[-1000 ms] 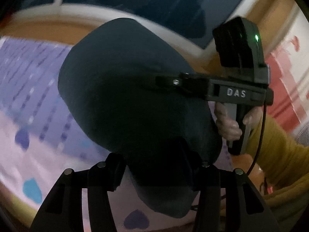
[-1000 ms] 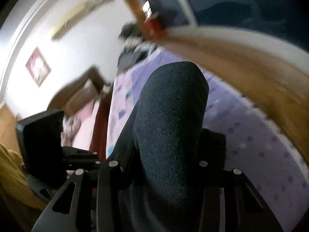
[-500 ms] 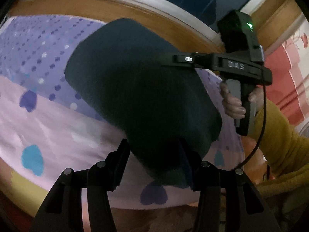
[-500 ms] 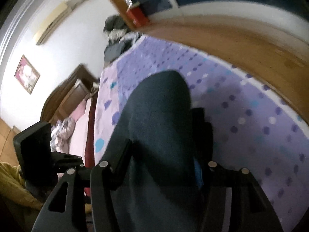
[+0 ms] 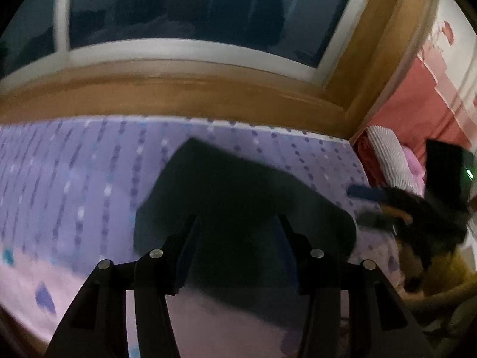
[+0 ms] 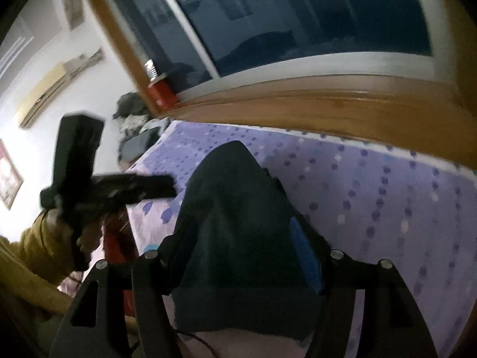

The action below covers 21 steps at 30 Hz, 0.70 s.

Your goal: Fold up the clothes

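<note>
Since a second ago the dark garment (image 5: 238, 208) has come down from hanging between the claws onto the purple dotted bedspread (image 5: 74, 179), and the window (image 5: 193, 9) has swung into view. It now lies between the left claw's (image 5: 238, 238) fingers, long axis running from the far left toward the near right. Whether that claw pinches the cloth I cannot tell. From the right claw (image 6: 241, 238) the garment tapers away toward the wooden sill (image 6: 328, 104); those jaws are opening, cloth between them.
</note>
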Each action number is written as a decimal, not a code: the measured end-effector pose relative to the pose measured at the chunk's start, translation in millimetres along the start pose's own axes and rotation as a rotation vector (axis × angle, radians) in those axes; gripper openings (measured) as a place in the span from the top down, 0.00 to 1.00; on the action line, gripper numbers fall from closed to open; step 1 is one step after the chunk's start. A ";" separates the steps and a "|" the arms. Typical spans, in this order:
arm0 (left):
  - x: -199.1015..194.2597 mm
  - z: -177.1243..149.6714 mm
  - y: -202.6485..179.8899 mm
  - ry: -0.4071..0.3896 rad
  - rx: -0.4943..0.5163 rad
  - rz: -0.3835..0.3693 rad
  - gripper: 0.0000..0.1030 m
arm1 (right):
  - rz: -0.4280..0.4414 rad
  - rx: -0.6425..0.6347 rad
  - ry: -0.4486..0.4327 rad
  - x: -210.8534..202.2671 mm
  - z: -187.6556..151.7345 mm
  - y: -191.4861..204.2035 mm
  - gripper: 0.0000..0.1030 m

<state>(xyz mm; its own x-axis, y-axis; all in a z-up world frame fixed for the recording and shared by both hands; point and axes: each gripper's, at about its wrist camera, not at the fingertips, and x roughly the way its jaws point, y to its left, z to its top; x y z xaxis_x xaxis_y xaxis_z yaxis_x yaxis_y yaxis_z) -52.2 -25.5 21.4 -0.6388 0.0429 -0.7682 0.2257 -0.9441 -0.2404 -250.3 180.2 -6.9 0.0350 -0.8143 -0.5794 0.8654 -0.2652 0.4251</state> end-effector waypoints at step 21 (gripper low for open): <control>66.4 35.3 45.2 0.212 0.373 -0.461 0.46 | -0.654 0.544 -0.130 57.2 -63.6 61.8 0.32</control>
<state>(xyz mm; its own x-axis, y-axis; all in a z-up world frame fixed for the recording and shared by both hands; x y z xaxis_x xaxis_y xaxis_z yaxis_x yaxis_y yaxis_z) -110.4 -76.9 -19.6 -0.4408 0.5005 -0.7451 -0.3341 -0.8620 -0.3813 -163.1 150.1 -58.0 -0.4732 -0.4557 -0.7539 0.3304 -0.8852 0.3276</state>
